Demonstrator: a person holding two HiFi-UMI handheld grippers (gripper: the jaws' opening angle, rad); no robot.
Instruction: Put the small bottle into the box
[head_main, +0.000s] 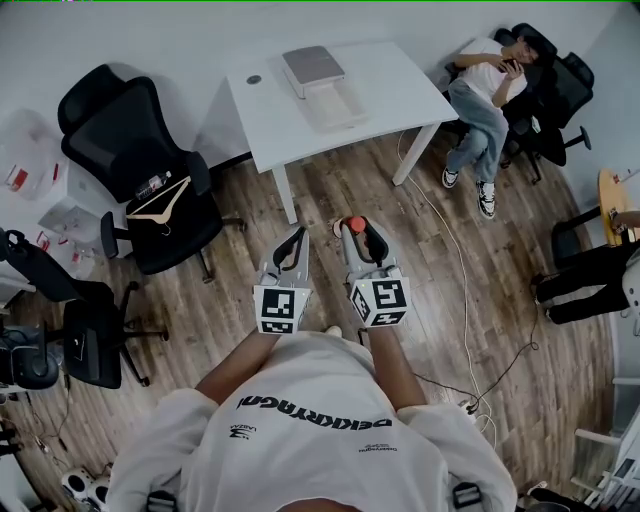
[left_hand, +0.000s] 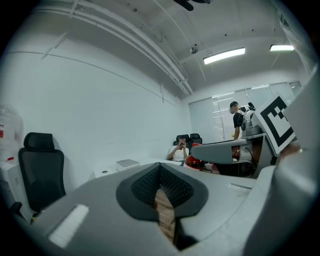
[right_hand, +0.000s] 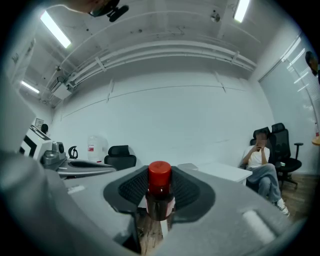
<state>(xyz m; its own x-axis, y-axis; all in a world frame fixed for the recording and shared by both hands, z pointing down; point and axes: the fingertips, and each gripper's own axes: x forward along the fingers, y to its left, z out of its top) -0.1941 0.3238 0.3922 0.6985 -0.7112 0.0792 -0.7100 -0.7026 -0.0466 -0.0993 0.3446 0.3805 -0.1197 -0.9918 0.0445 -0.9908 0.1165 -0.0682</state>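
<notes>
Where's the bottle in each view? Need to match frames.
Head view: bottle at centre, in the right gripper.
Left gripper view: its red cap just right of centre, the rest hidden.
Right gripper view: low centre, between the jaws.
Shared landmark: white table.

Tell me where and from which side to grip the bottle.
Grip the bottle by its dark body below the red cap, coming in level from the side, as the right tongs do now. It stands upright and round, and the cap sits clear above the pads.
</notes>
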